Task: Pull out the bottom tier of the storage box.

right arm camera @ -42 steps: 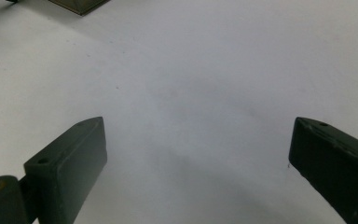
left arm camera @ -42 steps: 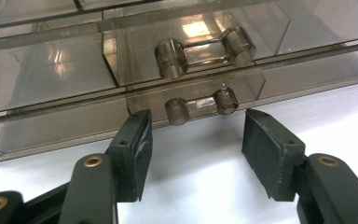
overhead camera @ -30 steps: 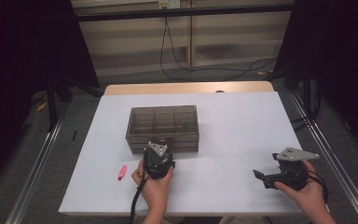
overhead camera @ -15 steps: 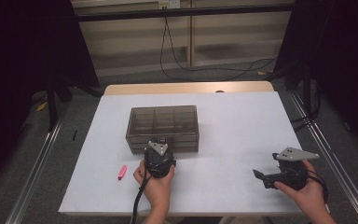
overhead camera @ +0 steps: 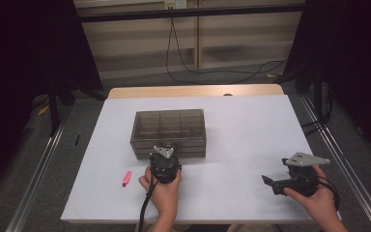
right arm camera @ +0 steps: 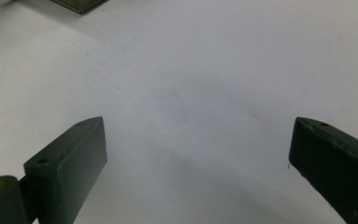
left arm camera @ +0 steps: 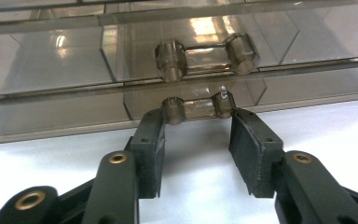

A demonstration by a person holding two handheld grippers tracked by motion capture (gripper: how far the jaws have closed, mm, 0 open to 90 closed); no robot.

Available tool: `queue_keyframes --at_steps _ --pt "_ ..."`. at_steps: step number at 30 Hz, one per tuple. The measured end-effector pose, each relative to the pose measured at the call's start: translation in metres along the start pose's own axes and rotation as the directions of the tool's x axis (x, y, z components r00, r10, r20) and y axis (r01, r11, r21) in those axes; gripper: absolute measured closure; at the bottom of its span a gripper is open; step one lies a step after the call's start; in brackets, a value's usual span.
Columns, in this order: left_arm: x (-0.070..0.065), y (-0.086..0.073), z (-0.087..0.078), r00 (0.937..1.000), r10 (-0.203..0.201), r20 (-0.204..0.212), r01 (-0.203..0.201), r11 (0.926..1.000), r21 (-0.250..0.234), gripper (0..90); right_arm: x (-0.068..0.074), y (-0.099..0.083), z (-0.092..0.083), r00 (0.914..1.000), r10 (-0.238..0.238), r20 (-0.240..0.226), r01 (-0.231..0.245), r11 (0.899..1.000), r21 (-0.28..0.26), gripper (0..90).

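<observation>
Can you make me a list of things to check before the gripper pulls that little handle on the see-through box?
1. Left gripper lined up with the lower drawer handle: ok, one jaw on each side.
2. Pads pressing the handle: ok, they look in contact; the jaws have just been closing.
3. Right handle chosen: ok, the upper handle is left alone.
4. Smoky plastic box flat on the white table: ok.
5. Right gripper out of the way: ok, open over bare table.
6. Pink thing clear of the drawer's path: ok.
</observation>
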State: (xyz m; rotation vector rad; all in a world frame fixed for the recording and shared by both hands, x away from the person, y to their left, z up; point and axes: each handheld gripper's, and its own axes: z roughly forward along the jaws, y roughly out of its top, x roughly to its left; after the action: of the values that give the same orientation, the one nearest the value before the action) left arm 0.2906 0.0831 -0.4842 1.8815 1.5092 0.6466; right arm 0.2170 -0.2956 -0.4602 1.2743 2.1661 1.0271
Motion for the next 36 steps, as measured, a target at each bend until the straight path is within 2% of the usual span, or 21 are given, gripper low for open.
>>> queue_keyframes --at_steps 9,21,36 --pt "-0.0013 -0.0004 -0.0007 0.9997 -0.022 -0.005 0.022 0.9998 -0.002 57.0 -0.0005 -0.0001 0.0 1.0 0.0 0.0 0.0 1.0 0.0 4.1" --pt "-0.0026 -0.0021 -0.0025 0.9994 -0.032 -0.007 0.032 0.9995 -0.004 57.1 -0.0005 0.0 -0.0003 1.0 0.001 -0.001 -0.001 1.0 -0.001 4.1" --pt "-0.0033 -0.0087 -0.0086 0.9996 -0.03 -0.003 0.03 0.9995 -0.012 57.0 0.0 0.0 0.0006 1.0 -0.006 -0.003 0.006 1.0 0.002 3.9"
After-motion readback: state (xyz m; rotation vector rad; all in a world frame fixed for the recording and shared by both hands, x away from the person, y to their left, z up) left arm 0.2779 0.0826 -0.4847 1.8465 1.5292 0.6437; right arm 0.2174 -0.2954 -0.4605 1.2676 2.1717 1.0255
